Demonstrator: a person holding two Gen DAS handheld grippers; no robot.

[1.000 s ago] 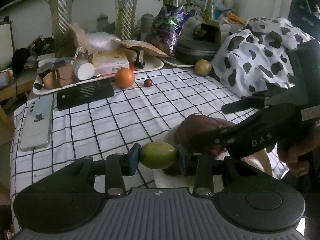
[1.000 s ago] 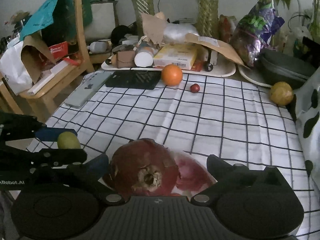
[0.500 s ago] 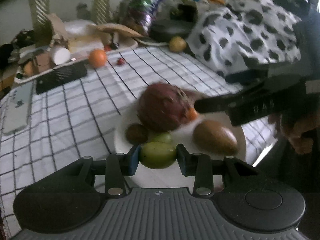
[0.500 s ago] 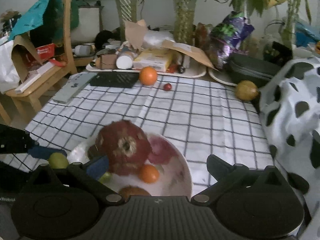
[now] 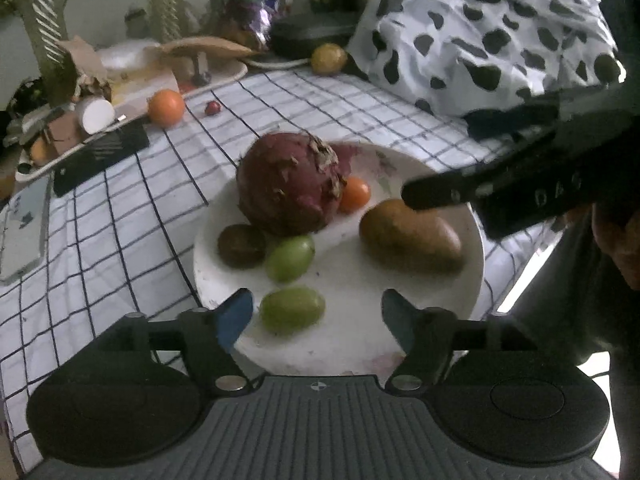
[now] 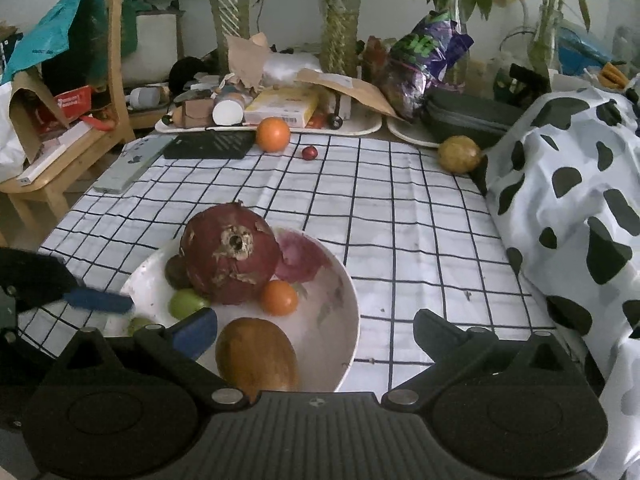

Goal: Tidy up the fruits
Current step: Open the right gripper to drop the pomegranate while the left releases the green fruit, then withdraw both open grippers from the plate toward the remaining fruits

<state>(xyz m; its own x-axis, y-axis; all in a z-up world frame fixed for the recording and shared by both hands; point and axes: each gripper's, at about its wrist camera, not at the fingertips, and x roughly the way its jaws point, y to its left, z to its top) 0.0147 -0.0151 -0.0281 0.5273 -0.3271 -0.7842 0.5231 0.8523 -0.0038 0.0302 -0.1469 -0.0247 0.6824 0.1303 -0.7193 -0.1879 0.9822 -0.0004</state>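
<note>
Six fruits on my plate (image 5: 476,240): dragon fruit (image 5: 290,184), mango (image 5: 410,236), others.
Green fruit (image 5: 292,310): smooth, oval, released.
My left hand-held gripper (image 5: 316,314): just opened.
My right hand-held gripper (image 6: 316,330): apart, empty.

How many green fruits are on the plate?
2. One green fruit lies near the plate's front edge between the open left gripper fingers; the other sits beside the big red fruit. Others may hide behind it.

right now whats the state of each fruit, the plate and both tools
left tool: open, jaws just opened, nothing gripped
green fruit: released, lying on the plate between the jaws
second green fruit: on the plate
plate: on the checked cloth, holding six fruits
big red fruit: on the plate
brown fruit: on the plate
right tool: open, empty
orange: off the plate
yellow fruit: off the plate
</note>
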